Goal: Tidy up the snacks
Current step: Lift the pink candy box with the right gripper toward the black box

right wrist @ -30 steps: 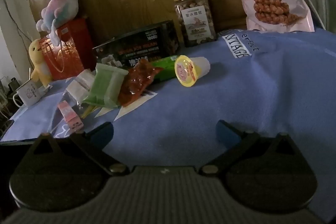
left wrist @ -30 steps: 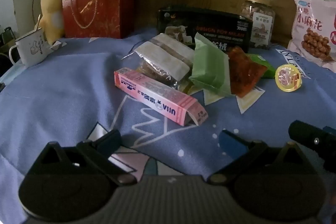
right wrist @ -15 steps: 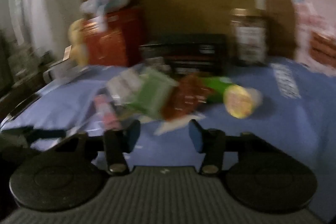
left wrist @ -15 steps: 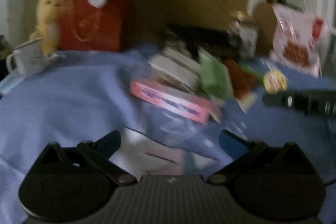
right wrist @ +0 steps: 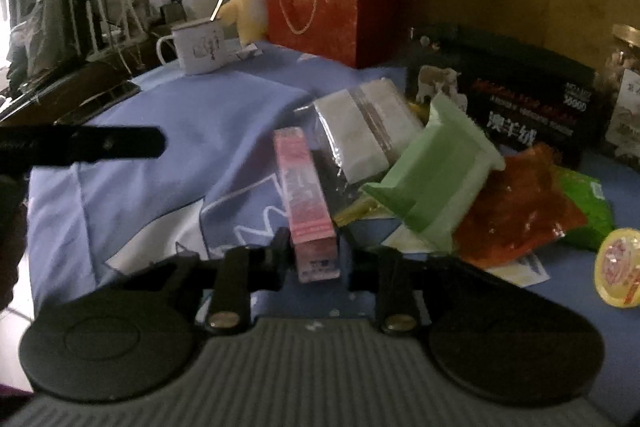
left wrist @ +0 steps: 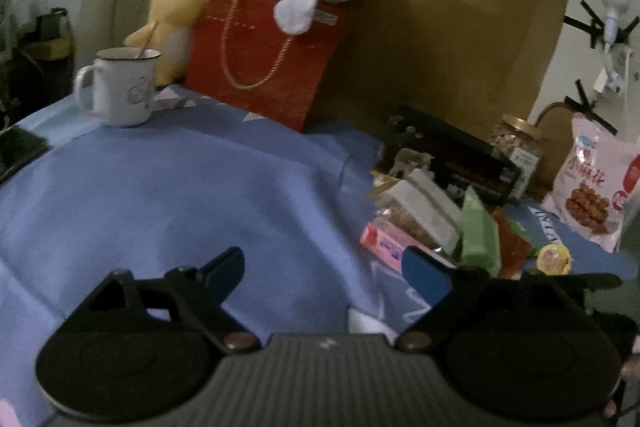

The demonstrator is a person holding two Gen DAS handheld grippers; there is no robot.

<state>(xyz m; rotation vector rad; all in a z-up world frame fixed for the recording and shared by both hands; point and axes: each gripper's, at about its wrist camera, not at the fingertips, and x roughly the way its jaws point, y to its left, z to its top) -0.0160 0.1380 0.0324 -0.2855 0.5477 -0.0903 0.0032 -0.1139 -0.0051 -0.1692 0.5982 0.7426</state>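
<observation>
A long pink box [right wrist: 306, 195] lies on the blue cloth [right wrist: 168, 147], its near end between the fingers of my right gripper [right wrist: 316, 259]. The jaws are closing and both pads touch the box's sides. Behind it is a heap of snacks: a clear white-banded packet [right wrist: 360, 131], a green packet [right wrist: 436, 171], an orange-red packet [right wrist: 516, 215] and a yellow-lidded jelly cup [right wrist: 618, 267]. My left gripper [left wrist: 324, 263] hovers over bare cloth left of the heap. Its jaws stand wide, closing slightly, with nothing between them. The pink box [left wrist: 384, 243] sits just beyond its right finger.
At the back stand a black box [right wrist: 520, 95], a glass jar [left wrist: 520, 143], a pink snack bag [left wrist: 596, 183], a red gift bag [left wrist: 264, 55] with plush toys and a white mug [left wrist: 120, 87]. A dark phone [left wrist: 16, 151] lies at the left edge.
Both grippers swung left. The right gripper narrowed from wide open and came onto the end of the pink box. The left gripper now faces the mug and gift bag.
</observation>
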